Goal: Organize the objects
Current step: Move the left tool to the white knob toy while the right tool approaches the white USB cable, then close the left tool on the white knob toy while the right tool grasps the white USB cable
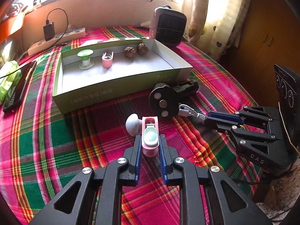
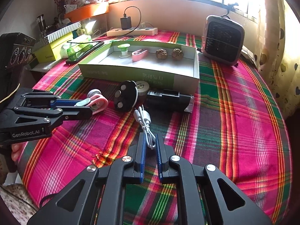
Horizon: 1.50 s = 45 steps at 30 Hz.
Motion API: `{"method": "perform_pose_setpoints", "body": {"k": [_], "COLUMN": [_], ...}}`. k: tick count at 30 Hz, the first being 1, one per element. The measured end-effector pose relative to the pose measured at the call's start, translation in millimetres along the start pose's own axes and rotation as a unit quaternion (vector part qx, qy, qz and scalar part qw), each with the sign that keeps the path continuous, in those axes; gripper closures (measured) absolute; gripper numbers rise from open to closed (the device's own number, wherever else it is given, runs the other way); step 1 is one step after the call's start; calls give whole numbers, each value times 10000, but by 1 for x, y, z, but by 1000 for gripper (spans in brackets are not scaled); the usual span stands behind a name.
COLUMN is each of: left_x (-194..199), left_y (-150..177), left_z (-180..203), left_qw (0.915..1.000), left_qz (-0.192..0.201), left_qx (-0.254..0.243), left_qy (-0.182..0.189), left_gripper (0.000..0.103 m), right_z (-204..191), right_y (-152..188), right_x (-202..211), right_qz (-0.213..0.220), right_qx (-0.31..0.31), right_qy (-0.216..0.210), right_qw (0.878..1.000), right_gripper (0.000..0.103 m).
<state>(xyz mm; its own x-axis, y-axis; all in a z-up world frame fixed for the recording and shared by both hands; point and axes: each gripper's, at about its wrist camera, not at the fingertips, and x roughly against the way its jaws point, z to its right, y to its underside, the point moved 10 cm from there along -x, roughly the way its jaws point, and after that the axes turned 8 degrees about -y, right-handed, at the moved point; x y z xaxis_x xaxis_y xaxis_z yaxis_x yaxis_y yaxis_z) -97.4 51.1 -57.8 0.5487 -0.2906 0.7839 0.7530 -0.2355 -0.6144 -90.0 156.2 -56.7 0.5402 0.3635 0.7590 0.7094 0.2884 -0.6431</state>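
On the plaid bench before the box (image 1: 120,91), your left gripper (image 1: 150,146) pinched the pink clip (image 1: 150,138) & right gripper (image 2: 150,144) the white cable (image 2: 145,123); its loose coil could've snagged w/ lifting.

Bright plaid tablecloth (image 1: 56,150) everywhere: hot pink, green, maroon, with yellow and orange stripes. Far side, a green box (image 1: 120,90) with a white inside, holding a green-and-white spool (image 1: 85,59), a pink clip (image 1: 107,60) and two brown walnuts (image 1: 136,50). Nearer, a pink-and-mint holder (image 1: 150,136) between blue pads (image 1: 139,150), a white cable (image 2: 145,123), a black disc (image 1: 163,103) with silver spots.
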Motion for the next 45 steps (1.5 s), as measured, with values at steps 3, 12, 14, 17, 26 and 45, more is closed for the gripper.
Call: {"method": "perform_pose_setpoints", "body": {"k": [3, 12, 14, 17, 26, 45], "left_x": [-2, 9, 12, 8, -10, -14], "left_y": [3, 1, -3, -12, -17, -20], "left_z": [2, -5, -10, -18, -27, -11], "left_qw": [10000, 10000, 9996, 9989, 9965, 9939], "left_qz": [-70, 32, 96, 91, -147, -253], "left_qx": [-55, 49, 197, 434, 802, 898], "left_qy": [18, 51, 156, 142, 169, 589], "left_gripper": [87, 75, 72, 72, 72, 84], "right_z": [1, -8, -8, -8, -3, -2], "right_y": [1, -5, -5, -7, -8, -11], "right_x": [1, -8, -12, -15, -17, -17], "right_qz": [-22, -95, -141, -154, -149, -70], "right_qx": [25, 270, 281, 264, 140, -26], "right_qy": [63, -44, -37, -61, -32, -110], "right_qw": [10000, 9996, 9995, 9995, 9998, 9999], "right_gripper": [92, 75, 67, 66, 66, 91]}}
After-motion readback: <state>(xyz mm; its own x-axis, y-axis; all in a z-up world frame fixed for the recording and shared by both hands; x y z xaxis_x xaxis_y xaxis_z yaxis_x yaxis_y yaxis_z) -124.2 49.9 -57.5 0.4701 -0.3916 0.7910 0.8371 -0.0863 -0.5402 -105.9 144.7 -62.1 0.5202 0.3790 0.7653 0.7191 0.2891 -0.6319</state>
